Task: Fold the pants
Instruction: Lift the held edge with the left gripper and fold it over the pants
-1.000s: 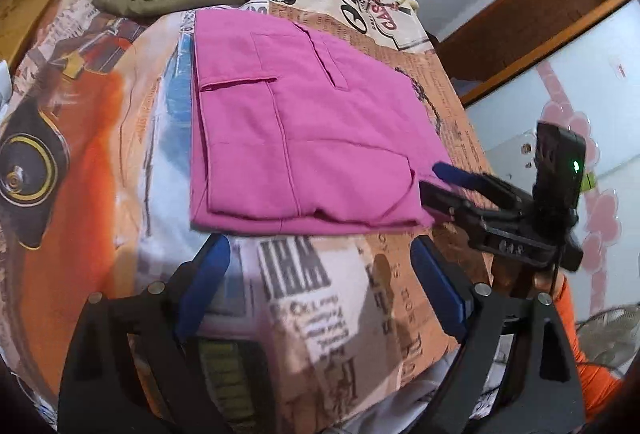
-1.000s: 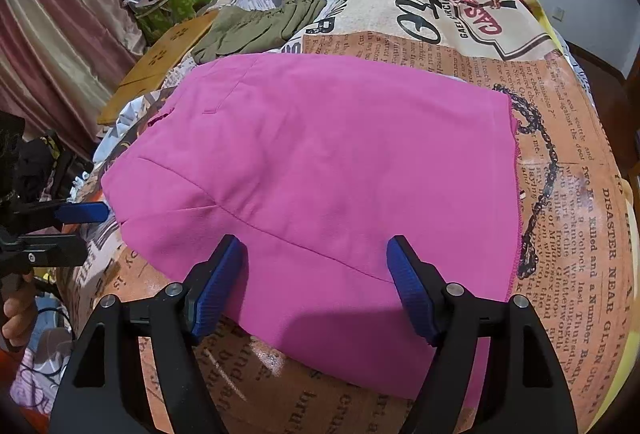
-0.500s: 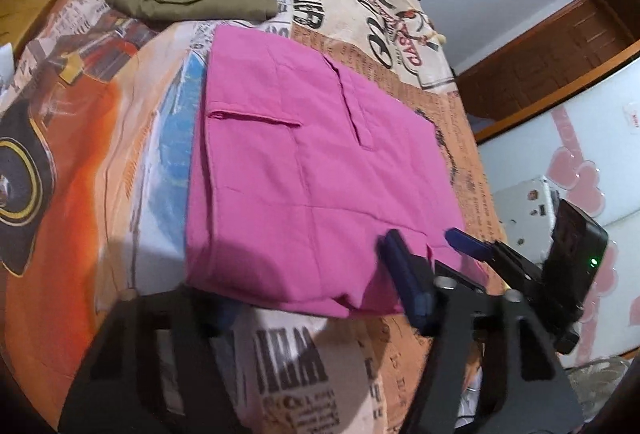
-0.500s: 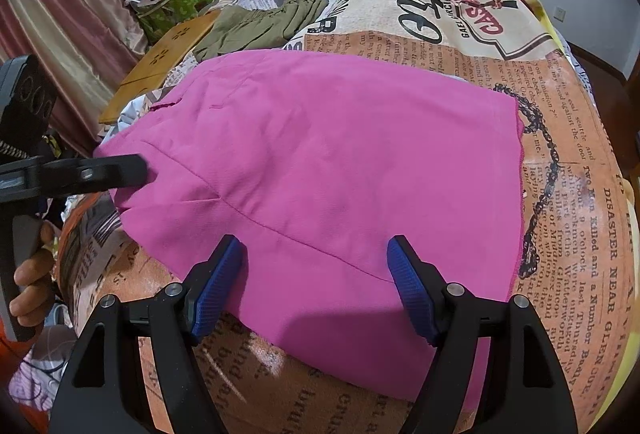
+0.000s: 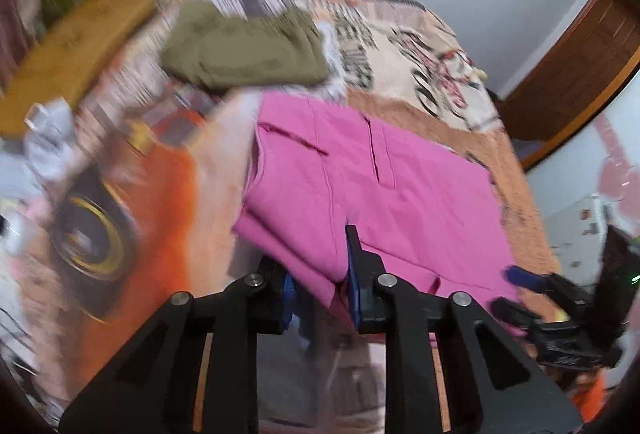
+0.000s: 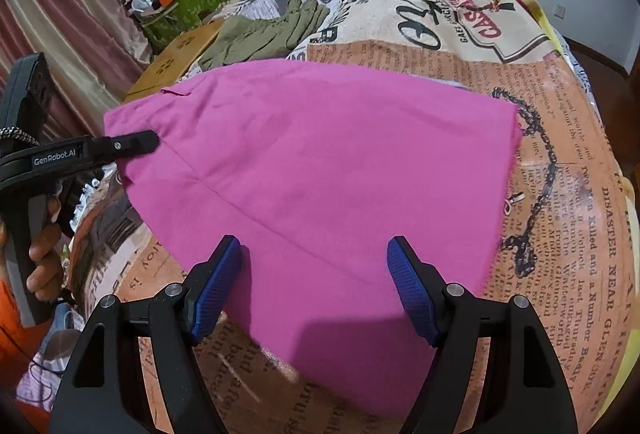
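Folded pink pants point(image 5: 392, 193) lie flat on the printed bedspread point(image 5: 404, 49); they also fill the middle of the right wrist view point(image 6: 320, 161). My left gripper point(image 5: 320, 286) is shut on the near left corner of the pink pants and lifts that edge. In the right wrist view the left gripper point(image 6: 132, 145) sits at the pants' left edge. My right gripper point(image 6: 316, 286) is open and empty, its blue pads over the near edge of the pants. In the left wrist view the right gripper point(image 5: 516, 290) shows at the right, jaws apart.
Folded olive-green pants point(image 5: 248, 53) lie at the far side of the bed, also seen in the right wrist view point(image 6: 264, 29). A wooden board point(image 6: 180, 53) and a green bag with clutter point(image 6: 180, 5) lie left of the bed. A wooden door frame point(image 5: 568, 65) is at right.
My left gripper moved in to the pants' near left corner, closed on it and began to lift it. My right gripper stayed open in place.
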